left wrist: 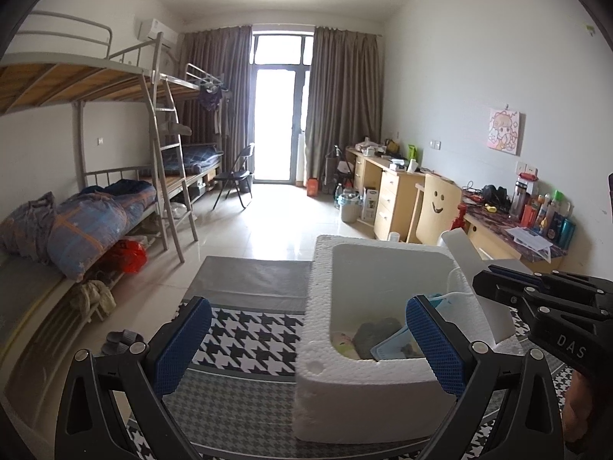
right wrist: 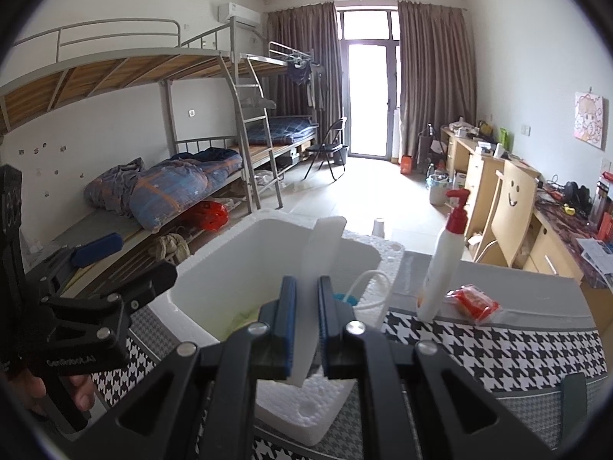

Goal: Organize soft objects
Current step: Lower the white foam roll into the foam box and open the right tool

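A white foam box [left wrist: 325, 345] stands on the houndstooth-clothed table [left wrist: 249, 337]. Inside it lie a grey soft item [left wrist: 377, 335], a pale plush piece [left wrist: 343, 341] and a light blue plastic basket [left wrist: 394, 347]. My left gripper [left wrist: 306, 345] is open, its jaws either side of the box's near left corner. My right gripper [right wrist: 306, 326] is shut on the white foam lid [right wrist: 322, 253], held upright on edge over the box [right wrist: 237, 268]. The lid also shows in the left wrist view [left wrist: 475, 268], with the right gripper [left wrist: 544, 299] at the box's right side.
A white pump bottle with a red top [right wrist: 440, 268] and a red packet [right wrist: 473, 303] stand on the table right of the box. Bunk beds [left wrist: 95, 211] line the left wall, desks [left wrist: 402, 191] and a wooden chair [left wrist: 436, 211] the right. Slippers [left wrist: 122, 341] lie on the floor.
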`<state>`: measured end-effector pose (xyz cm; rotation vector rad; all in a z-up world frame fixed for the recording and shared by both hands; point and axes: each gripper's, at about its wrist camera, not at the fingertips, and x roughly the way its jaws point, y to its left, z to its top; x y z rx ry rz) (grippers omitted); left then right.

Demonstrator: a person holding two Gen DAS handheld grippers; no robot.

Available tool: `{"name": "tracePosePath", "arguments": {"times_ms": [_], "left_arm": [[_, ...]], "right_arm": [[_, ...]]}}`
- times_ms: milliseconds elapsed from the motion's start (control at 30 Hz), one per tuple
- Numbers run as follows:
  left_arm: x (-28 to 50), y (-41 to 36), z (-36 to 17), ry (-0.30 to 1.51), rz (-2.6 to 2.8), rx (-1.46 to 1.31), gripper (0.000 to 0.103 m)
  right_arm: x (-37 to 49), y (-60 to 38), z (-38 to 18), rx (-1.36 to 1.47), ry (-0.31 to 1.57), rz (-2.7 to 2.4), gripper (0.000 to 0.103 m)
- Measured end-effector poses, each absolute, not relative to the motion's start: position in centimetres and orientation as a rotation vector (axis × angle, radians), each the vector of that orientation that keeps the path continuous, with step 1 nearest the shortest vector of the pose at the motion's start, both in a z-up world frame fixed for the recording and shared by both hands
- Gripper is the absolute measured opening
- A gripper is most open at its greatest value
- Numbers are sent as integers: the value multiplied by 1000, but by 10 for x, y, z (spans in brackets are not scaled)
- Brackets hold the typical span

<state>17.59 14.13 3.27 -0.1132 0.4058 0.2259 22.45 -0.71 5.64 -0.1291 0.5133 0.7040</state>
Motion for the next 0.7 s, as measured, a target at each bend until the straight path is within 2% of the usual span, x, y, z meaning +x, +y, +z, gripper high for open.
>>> {"name": "tracePosePath", "arguments": {"times_ms": [700], "left_arm": [[164,158,25,409,270,-141,102]], "right_arm": [[236,20,51,-141,552,745,12]]}}
